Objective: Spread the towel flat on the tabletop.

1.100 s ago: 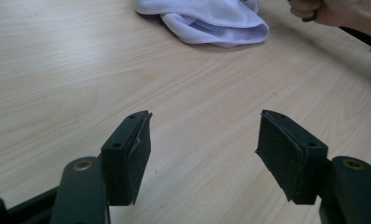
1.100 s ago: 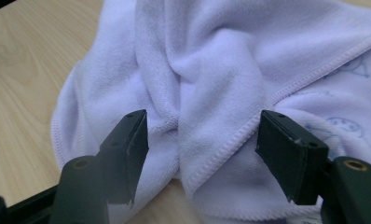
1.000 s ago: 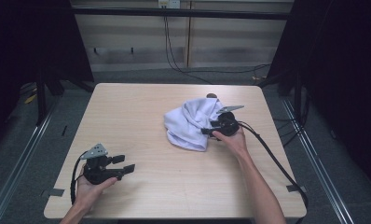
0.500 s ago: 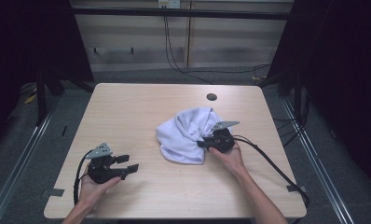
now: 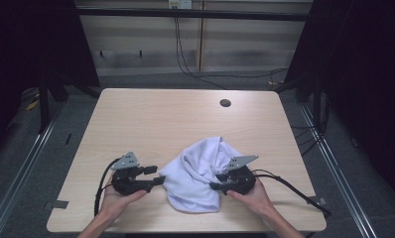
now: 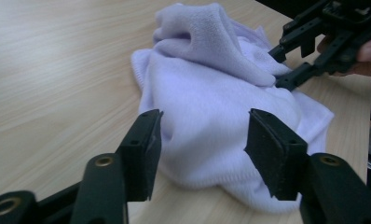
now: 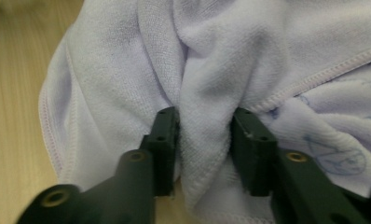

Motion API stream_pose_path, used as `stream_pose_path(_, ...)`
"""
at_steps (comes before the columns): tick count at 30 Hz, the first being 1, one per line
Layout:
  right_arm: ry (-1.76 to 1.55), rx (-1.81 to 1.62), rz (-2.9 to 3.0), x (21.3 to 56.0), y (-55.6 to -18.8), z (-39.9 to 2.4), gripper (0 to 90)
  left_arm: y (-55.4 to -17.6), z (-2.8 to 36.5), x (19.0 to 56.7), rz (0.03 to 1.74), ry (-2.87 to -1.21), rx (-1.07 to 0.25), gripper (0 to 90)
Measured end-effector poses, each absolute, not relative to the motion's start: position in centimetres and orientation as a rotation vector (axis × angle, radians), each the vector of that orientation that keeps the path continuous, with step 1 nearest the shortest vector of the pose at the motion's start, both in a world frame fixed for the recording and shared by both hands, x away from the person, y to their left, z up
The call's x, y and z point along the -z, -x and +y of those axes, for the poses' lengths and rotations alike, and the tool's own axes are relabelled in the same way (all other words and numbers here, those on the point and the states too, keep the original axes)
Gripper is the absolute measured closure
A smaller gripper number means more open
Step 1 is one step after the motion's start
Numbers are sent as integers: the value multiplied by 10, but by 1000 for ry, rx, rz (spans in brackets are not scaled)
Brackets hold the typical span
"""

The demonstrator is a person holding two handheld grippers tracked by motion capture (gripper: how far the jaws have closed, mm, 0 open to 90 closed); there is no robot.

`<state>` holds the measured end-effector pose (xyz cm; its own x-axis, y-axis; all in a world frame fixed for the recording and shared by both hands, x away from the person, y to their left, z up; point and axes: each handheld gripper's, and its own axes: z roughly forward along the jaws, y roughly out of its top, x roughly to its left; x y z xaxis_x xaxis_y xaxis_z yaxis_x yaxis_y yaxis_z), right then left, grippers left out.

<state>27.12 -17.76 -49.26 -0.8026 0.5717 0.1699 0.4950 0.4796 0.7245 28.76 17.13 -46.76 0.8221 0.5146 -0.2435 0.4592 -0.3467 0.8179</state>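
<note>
Right hand-held gripper (image 7: 203, 135) jaws just reopening, apparently pinching a towel (image 5: 198, 171) fold, left hand-held gripper (image 6: 203, 140) open beside it

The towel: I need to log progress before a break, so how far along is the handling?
Done: the crumpled white towel lies near the table's front edge, between both hands. In hand: the right gripper has a fold of it between its jaws, which have just been opening; the left gripper, jaws apart and just closing, faces the towel's side, nothing gripped. Left: it is not yet spread flat or folded.
</note>
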Motion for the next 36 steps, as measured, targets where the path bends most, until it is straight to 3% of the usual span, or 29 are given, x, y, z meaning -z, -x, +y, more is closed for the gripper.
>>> stream_pose_path(2, -942, -1234, 2605, 489, -267, -183, 469, -292, 157, 475, 715, -2042, -61, 438)
stream_pose_path(4, -968, -1277, 2556, 485, -262, -194, 453, -295, 146, 484, 705, -2103, -47, 553)
stream_pose_path(5, -984, -1296, 2500, 478, -254, -209, 447, -296, 143, 488, 703, -2135, -35, 682)
stream_pose_path(9, -1094, -1248, 2390, 473, -236, -245, 471, -293, 142, 495, 678, -2206, 15, 779)
stream_pose_path(15, -1223, -1198, 2325, 479, -212, -275, 472, -272, 149, 494, 629, -2282, -11, 785)
stream_pose_path(18, -1252, -1230, 2295, 476, -199, -280, 473, -265, 156, 493, 664, -2263, 63, 764)
stream_pose_path(21, -1221, -1237, 2312, 474, -195, -271, 483, -264, 163, 489, 653, -2242, 95, 666)
stream_pose_path(23, -1175, -1259, 2316, 470, -208, -258, 485, -278, 167, 477, 670, -2177, 41, 475)
stream_pose_path(28, -1128, -1272, 2306, 463, -242, -241, 512, -314, 171, 454, 724, -2039, -53, 456)
stream_pose_path(31, -1132, -1233, 2295, 459, -277, -228, 518, -338, 161, 448, 766, -1950, -42, 468)
stream_pose_path(36, -1118, -1211, 2353, 472, -314, -207, 472, -358, 134, 462, 795, -1970, -13, 401)
